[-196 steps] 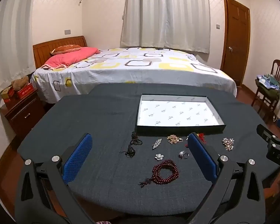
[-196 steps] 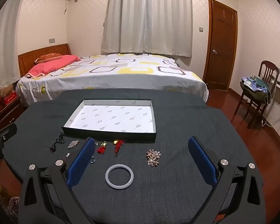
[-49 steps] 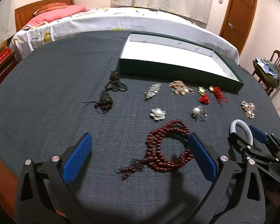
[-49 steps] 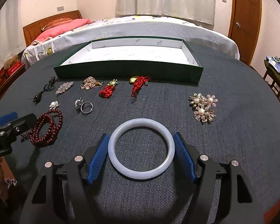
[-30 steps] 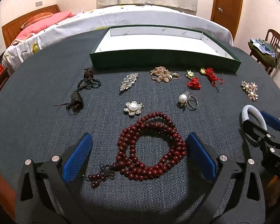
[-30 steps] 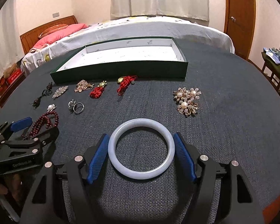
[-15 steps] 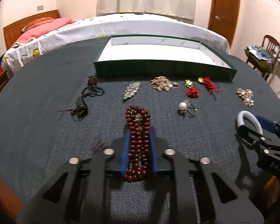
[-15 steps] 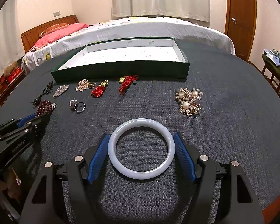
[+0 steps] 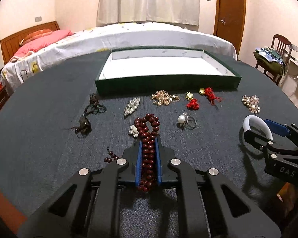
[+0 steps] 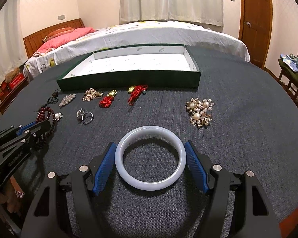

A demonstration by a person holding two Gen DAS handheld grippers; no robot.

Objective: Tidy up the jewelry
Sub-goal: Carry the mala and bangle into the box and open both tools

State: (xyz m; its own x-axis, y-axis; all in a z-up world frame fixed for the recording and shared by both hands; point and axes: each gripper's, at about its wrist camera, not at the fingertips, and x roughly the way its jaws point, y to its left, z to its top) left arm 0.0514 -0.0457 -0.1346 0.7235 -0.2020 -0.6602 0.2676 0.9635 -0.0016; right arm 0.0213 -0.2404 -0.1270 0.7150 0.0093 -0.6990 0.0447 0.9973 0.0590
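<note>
right claw point(image 10: 150, 165) pads against white bangle point(image 10: 150, 185) | bangle on table point(image 10: 238, 119)

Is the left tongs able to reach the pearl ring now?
Probably not: the left tongs are closing on the red bead bracelet, so they are occupied, though the pearl ring lies unobstructed nearby.

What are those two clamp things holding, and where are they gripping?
The left gripper is closing on the bunched red bead bracelet. The right gripper clasps the white bangle across its outer sides.
</note>
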